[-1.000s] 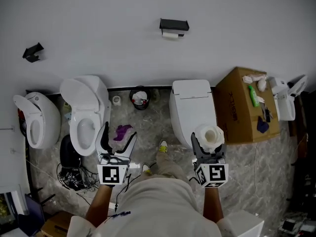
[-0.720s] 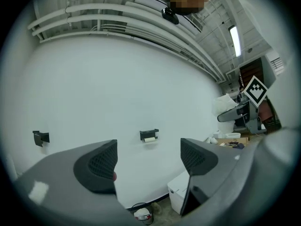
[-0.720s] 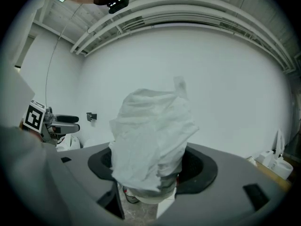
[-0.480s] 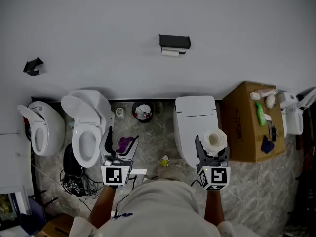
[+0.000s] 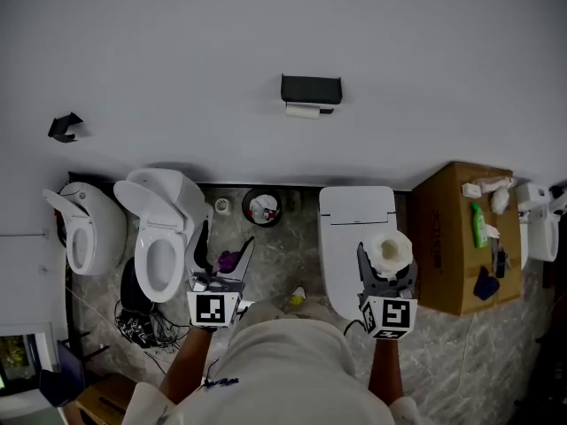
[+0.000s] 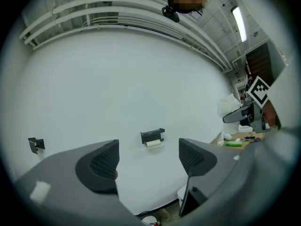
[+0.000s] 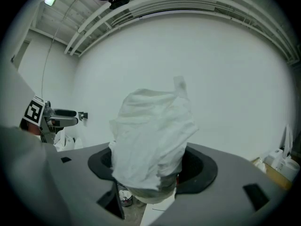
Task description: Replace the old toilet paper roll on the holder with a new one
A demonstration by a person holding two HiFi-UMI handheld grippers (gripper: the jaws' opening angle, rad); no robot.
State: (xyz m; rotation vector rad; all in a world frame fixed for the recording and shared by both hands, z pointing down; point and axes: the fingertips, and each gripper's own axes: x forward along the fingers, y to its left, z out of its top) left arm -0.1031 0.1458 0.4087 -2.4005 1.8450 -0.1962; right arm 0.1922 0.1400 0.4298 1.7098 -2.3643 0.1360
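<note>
**New toilet paper roll** (image 5: 390,249): lower right of centre in the head view, clamped in the right tongs (image 5: 387,271), outer sheet ruffled.

**Left tongs** (image 6: 148,161): wide, jaws have just been closing slightly, nothing between them, levelled at the wall.

**Holder** (image 5: 311,88): black, wall-mounted, upper centre. The old roll (image 5: 303,111) hangs beneath it, thin and not yet removed.

**Status:** replacement in hand. The holder is well apart from both tongs. Judged outstanding: close in on the holder, take off the old roll, fit the new one.
</note>
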